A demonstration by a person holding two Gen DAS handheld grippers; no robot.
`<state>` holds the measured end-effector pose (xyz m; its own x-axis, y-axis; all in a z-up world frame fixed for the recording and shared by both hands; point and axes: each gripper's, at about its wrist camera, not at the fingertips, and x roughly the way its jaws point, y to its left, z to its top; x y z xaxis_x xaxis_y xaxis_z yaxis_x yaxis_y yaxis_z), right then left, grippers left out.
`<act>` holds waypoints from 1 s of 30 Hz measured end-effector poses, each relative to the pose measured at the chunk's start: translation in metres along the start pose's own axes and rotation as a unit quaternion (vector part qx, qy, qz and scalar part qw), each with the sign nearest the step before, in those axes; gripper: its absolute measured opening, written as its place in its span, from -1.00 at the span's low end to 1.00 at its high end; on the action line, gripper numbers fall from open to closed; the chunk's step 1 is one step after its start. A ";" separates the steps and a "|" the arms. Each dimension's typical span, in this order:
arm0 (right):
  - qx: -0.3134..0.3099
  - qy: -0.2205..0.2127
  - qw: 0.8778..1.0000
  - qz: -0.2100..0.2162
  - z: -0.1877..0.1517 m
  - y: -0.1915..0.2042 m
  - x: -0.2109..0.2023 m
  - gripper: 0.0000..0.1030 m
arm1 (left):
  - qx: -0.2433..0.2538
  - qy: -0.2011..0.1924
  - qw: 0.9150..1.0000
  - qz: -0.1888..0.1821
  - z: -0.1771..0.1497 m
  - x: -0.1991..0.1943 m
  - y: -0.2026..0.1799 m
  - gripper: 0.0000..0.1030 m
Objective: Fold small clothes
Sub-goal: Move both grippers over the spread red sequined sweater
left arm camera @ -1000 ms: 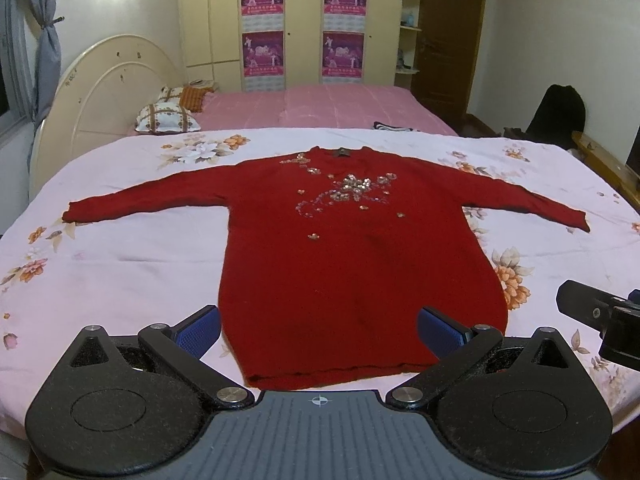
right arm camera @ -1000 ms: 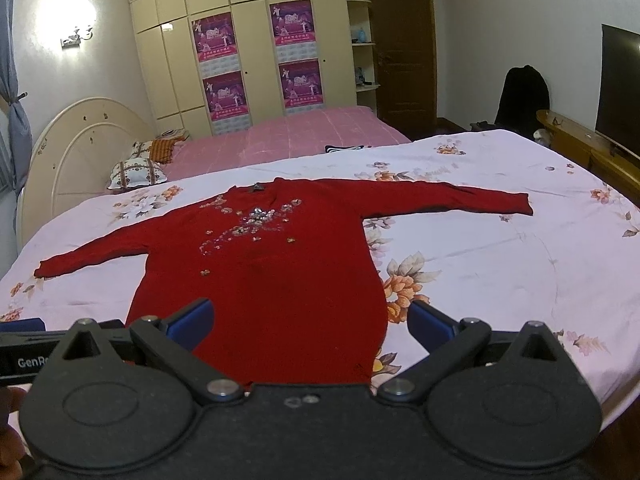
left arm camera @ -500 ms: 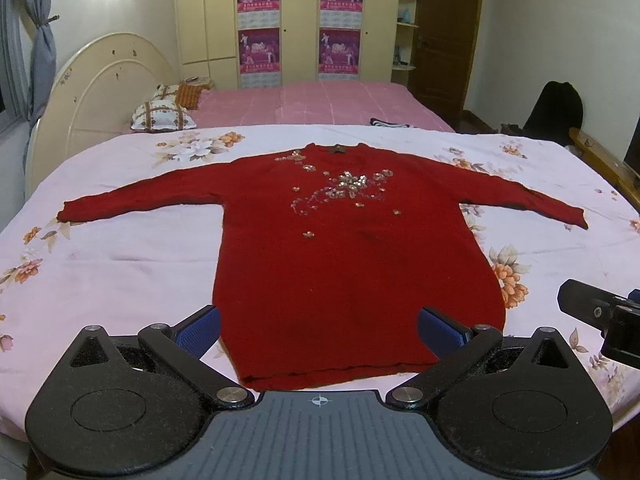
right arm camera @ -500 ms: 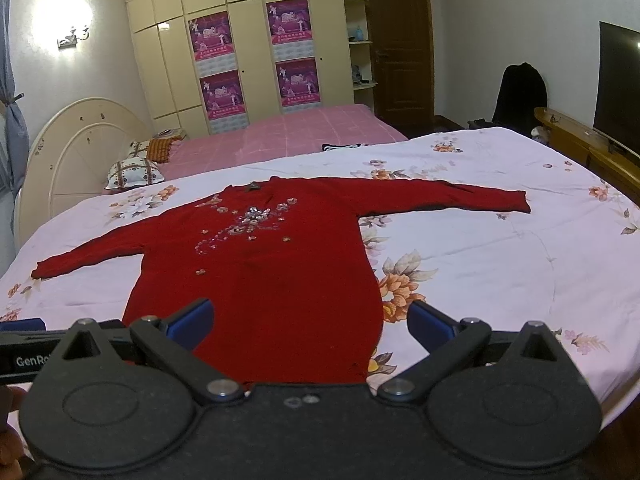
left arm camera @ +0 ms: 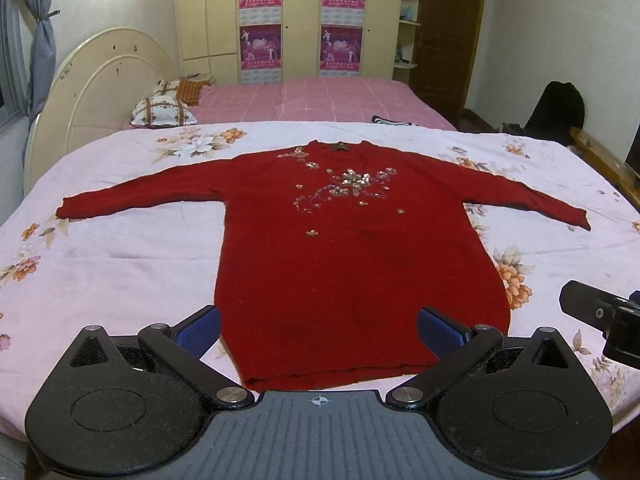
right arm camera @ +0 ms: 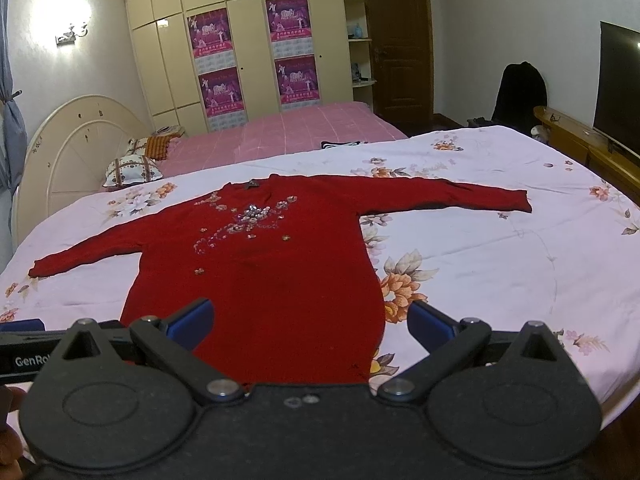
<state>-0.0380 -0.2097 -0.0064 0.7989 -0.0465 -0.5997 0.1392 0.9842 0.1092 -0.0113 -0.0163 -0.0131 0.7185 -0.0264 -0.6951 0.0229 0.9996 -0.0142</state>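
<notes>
A red long-sleeved sweater with sequin flowers on the chest lies flat and face up on a floral sheet, both sleeves spread out. It also shows in the right wrist view. My left gripper is open and empty, held above the sweater's hem. My right gripper is open and empty, above the hem's right part. The right gripper's body shows at the left wrist view's right edge.
The pink floral sheet covers the bed under the sweater. Behind it lies a pink bed with pillows and a round cream headboard. A wooden bench and a TV stand at the right.
Both grippers have risen slightly and drifted a little, so the sweater sits slightly lower in view. The jaws stay open and the sweater has not moved.
</notes>
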 end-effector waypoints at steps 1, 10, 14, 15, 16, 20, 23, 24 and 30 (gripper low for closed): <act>0.000 0.001 1.000 0.000 0.000 0.002 0.001 0.99 | 0.000 0.000 1.000 0.000 0.000 0.001 0.001 1.00; -0.002 0.001 1.000 -0.005 0.001 0.005 0.004 0.99 | -0.003 0.002 1.000 0.003 0.003 0.010 0.011 1.00; -0.002 0.001 1.000 -0.007 0.002 0.008 0.008 0.99 | -0.005 0.004 1.000 0.005 0.006 0.017 0.014 1.00; -0.003 0.001 1.000 -0.008 0.002 0.008 0.008 0.99 | -0.005 0.004 1.000 0.005 0.007 0.019 0.015 1.00; -0.003 0.001 1.000 -0.008 0.002 0.008 0.008 0.99 | -0.005 0.005 1.000 0.005 0.008 0.021 0.015 1.00; -0.003 0.003 1.000 -0.013 0.007 0.011 0.016 0.99 | -0.004 0.007 1.000 0.006 0.013 0.029 0.015 1.00; -0.004 0.005 1.000 -0.017 0.011 0.012 0.024 0.99 | -0.005 0.008 1.000 0.007 0.017 0.036 0.016 1.00; -0.005 0.006 1.000 -0.019 0.012 0.012 0.027 0.99 | -0.006 0.009 1.000 0.008 0.017 0.039 0.016 1.00; -0.002 0.010 0.999 -0.032 0.020 0.008 0.048 0.99 | -0.005 0.018 1.000 0.012 0.026 0.062 0.015 1.00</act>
<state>0.0132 -0.2078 -0.0186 0.7771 -0.1056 -0.6204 0.1868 0.9801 0.0672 0.0522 -0.0035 -0.0378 0.6928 -0.0022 -0.7212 -0.0007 1.0000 -0.0037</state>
